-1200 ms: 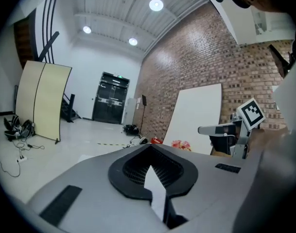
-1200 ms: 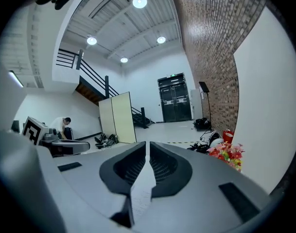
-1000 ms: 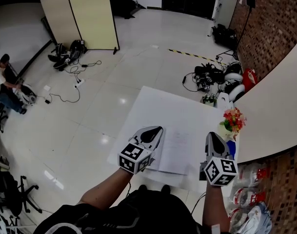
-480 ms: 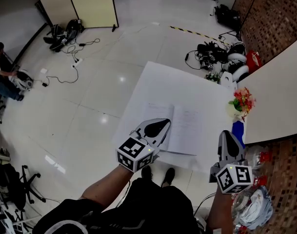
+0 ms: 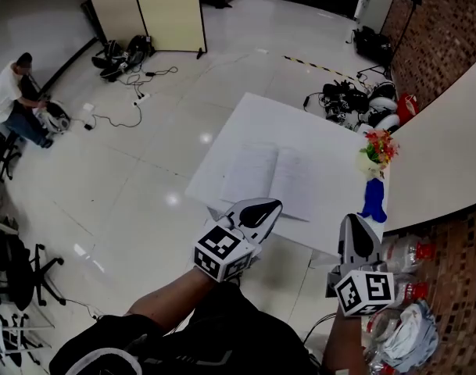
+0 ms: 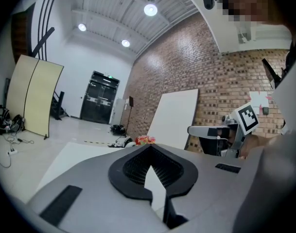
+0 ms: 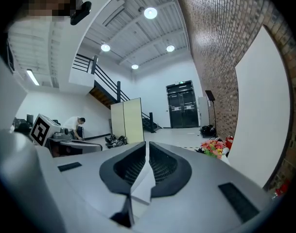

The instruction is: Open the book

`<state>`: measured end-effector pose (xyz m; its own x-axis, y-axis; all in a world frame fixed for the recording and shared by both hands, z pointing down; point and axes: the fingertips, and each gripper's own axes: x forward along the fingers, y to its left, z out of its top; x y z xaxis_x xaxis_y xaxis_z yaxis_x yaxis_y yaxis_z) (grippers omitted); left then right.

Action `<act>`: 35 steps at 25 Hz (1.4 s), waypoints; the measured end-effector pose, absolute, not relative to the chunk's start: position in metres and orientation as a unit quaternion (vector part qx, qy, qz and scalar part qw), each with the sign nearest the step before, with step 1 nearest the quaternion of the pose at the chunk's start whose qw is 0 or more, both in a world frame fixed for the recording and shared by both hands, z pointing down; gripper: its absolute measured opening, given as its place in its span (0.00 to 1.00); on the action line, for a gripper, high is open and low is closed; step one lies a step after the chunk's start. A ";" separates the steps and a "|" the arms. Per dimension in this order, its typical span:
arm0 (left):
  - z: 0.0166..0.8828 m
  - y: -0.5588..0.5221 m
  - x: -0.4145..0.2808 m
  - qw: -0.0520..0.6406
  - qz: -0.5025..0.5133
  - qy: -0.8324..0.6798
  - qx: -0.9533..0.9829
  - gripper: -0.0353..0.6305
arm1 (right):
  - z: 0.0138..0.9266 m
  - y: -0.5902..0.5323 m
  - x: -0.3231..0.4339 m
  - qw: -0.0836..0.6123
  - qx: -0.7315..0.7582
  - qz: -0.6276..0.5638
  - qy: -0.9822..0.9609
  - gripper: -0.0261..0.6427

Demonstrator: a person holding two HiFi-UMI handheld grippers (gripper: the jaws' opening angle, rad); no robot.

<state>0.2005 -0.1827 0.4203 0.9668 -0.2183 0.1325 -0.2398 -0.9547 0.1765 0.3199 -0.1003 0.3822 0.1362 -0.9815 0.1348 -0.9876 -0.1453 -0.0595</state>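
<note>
Judging by the book (image 5: 273, 180) lying spread open on the white table (image 5: 331, 139), the left gripper (image 5: 273, 205) and right gripper (image 5: 356, 220), both closed and empty near its edge, should simply keep clear of the pages.

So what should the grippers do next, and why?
Probably just lower both to rest. The book already lies open on the white table, and the left gripper and right gripper are shut, empty and short of the table's near edge, so nothing seems left to open.
</note>
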 end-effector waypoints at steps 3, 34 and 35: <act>0.432 -0.115 0.182 0.113 0.063 -0.141 0.981 0.05 | 0.390 -0.039 0.306 0.031 0.740 0.067 -0.669 0.05; 0.399 0.130 -0.153 0.077 0.060 -0.114 0.989 0.05 | 0.352 0.200 -0.028 0.023 0.750 0.052 -0.658 0.05; 0.397 0.142 -0.154 0.076 0.058 -0.115 0.989 0.05 | 0.351 0.214 -0.029 0.021 0.752 0.052 -0.657 0.05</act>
